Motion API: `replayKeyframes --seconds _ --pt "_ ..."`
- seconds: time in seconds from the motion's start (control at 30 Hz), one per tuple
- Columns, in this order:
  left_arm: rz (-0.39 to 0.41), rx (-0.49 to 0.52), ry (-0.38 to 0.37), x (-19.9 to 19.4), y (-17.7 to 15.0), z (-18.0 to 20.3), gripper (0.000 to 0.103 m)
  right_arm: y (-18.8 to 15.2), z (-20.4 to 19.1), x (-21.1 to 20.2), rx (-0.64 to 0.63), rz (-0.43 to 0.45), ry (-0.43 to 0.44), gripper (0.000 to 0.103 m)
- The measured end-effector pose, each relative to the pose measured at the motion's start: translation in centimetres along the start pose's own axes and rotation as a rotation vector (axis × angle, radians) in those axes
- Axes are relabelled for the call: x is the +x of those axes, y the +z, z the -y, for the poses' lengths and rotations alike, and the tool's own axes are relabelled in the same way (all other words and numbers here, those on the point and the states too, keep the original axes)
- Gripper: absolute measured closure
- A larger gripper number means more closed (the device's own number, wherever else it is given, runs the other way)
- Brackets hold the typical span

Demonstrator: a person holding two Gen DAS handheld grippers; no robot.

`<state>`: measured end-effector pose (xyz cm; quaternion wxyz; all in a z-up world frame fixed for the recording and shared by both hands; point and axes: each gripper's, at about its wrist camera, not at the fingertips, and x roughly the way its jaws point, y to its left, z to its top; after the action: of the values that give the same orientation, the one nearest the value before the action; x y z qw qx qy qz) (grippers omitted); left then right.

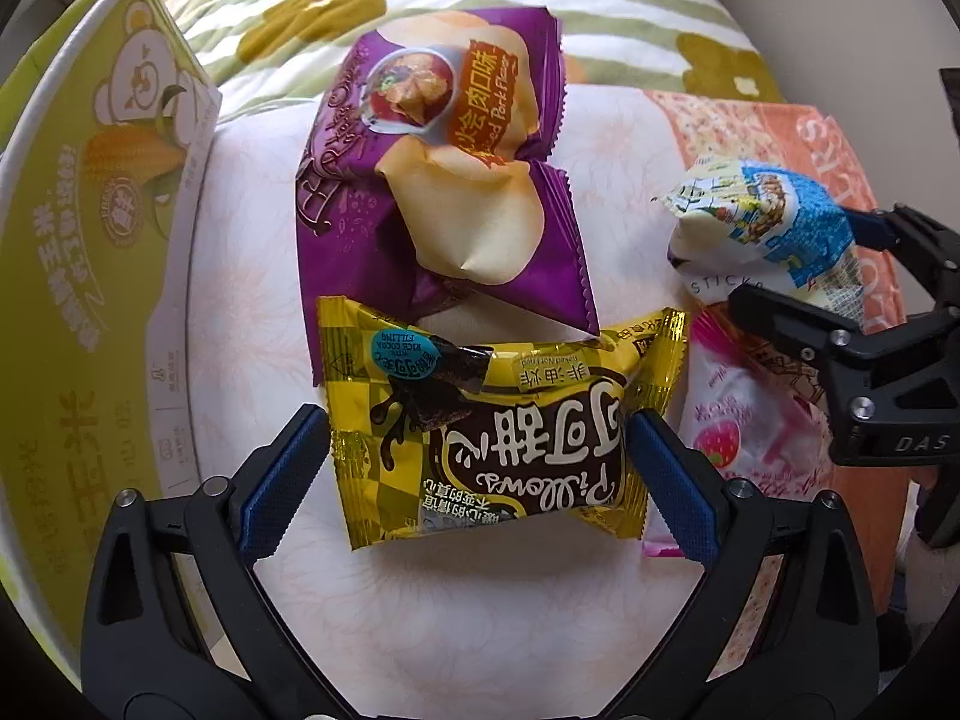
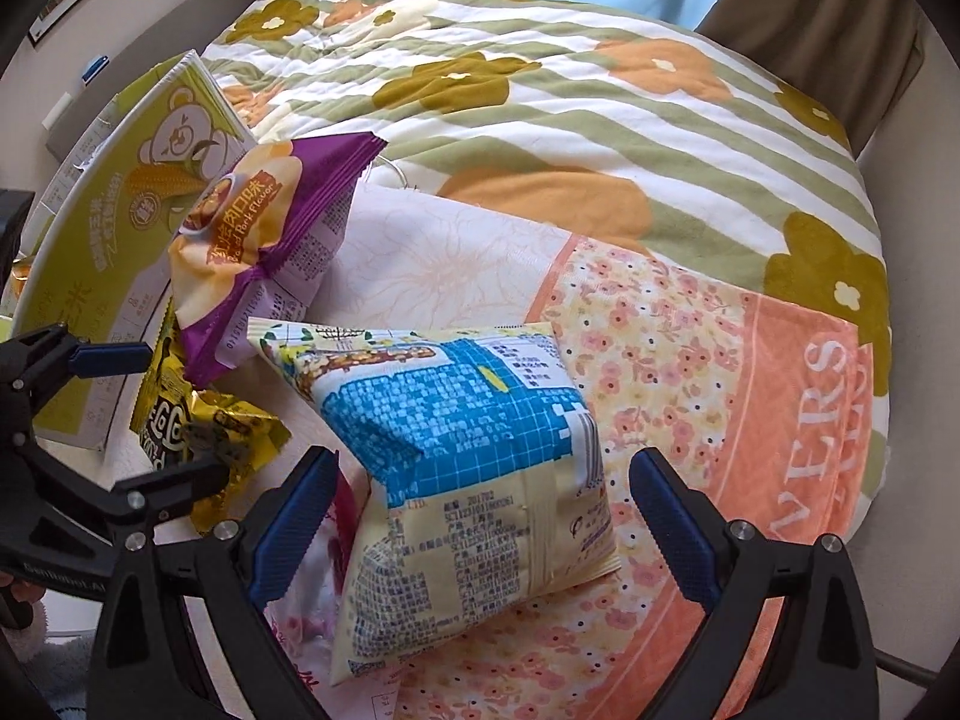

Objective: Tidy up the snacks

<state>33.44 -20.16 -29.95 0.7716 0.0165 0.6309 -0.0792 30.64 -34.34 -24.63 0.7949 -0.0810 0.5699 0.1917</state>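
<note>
Left claw: the left gripper [image 1: 480,450] is spread wide around the yellow Pillows packet [image 1: 498,420]; both blue pads sit at the packet's crimped sides, touching or just short of it, and I cannot tell which.
Right claw: the right gripper [image 2: 483,516] is spread, its fingers either side of the blue-and-cream snack bag [image 2: 468,480], with a clear gap on the right side.
Yellow Pillows packet: lies flat on the pale cushion [image 1: 252,300], its upper edge overlapping the lower corner of the purple pork-flavour bag [image 1: 444,180].
Purple pork-flavour bag: puffed, lying above the yellow packet, just beside the box.
Blue-and-cream snack bag: rests tilted, partly on the pink strawberry packet [image 1: 744,420] and partly on the orange floral cloth [image 2: 690,360].
Container: a green corn-print box [image 1: 90,240] stands at the left edge of the cushion; its inside is hidden, so its contents cannot be told. No snack in view sits in it.
Bedding: a striped quilt with flowers [image 2: 570,90] lies behind everything.
</note>
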Motion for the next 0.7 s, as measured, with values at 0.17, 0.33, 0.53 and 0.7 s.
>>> replayKeyframes --seconds 0.17,0.33,0.53,0.7 --pt "0.021 -0.011 -0.042 0.2 0.0 -0.8 0.005 0.0 -0.3 0.8 -0.024 -0.010 -0.005 0.006" --pt "0.031 -0.023 -0.085 0.0 -0.6 -1.4 0.010 -0.3 -0.5 1.2 -0.025 -0.008 0.003 0.006" --pt "0.070 -0.039 -0.168 -1.4 -1.6 -1.5 0.053 -0.5 -0.4 1.4 -0.012 -0.004 0.006 0.006" --pt "0.085 0.014 -0.091 -1.7 -1.9 -0.4 0.056 -1.0 -0.5 1.2 -0.001 0.004 0.012 0.006"
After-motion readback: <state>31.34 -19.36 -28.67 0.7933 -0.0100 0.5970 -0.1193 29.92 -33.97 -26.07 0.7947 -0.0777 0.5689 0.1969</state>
